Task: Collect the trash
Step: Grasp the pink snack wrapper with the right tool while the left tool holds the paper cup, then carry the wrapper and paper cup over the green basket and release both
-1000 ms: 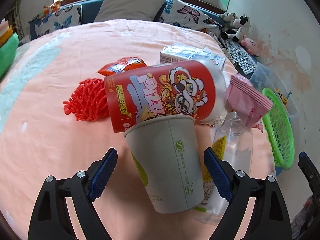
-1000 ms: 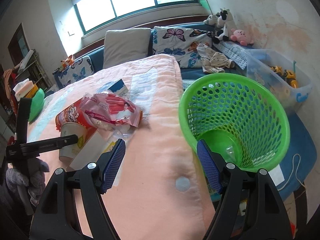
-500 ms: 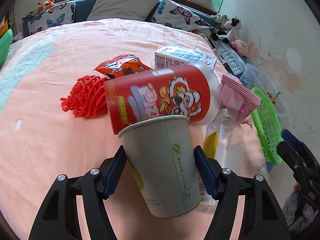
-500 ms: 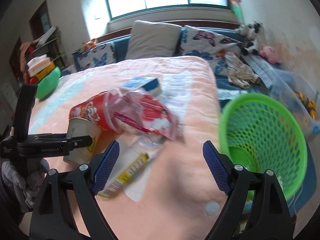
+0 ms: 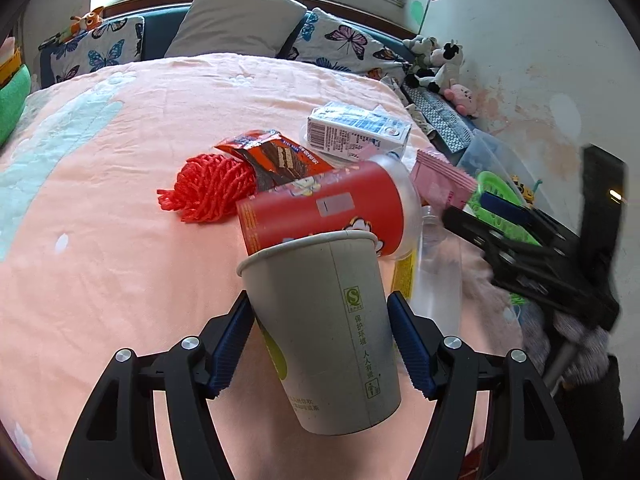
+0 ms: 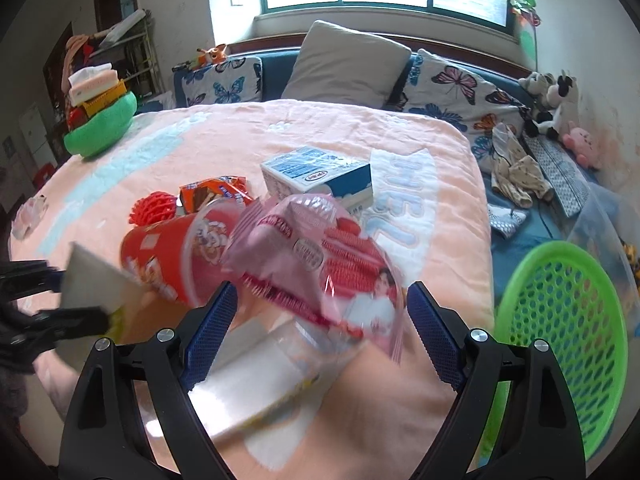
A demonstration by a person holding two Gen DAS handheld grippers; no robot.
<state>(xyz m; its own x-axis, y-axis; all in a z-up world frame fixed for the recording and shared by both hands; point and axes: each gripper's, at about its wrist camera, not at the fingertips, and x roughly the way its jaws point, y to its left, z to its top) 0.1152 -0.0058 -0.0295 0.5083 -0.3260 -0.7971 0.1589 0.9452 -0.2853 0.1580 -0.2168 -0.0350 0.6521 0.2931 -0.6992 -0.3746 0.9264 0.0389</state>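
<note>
Here, in the left wrist view, the left gripper (image 5: 320, 340) clamped both blue pads against the grey paper cup (image 5: 324, 328), raised over the peach blanket (image 5: 120, 280) before the red tub (image 5: 324, 212). In the right wrist view, the right gripper (image 6: 320, 336) stood wide apart around the pink wrapper (image 6: 320, 260), unpinched, the green basket (image 6: 560, 340) at right.

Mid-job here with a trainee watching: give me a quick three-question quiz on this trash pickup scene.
1. True or false: the left tool is clamped on the paper cup.
2. Which item lies between the open right tool's fingers: A) milk carton B) pink wrapper C) red mesh?
3. Fill in: the green basket sits off the bed's ___ edge in the right wrist view.

Key: 1 true; 2 B; 3 right.
</note>
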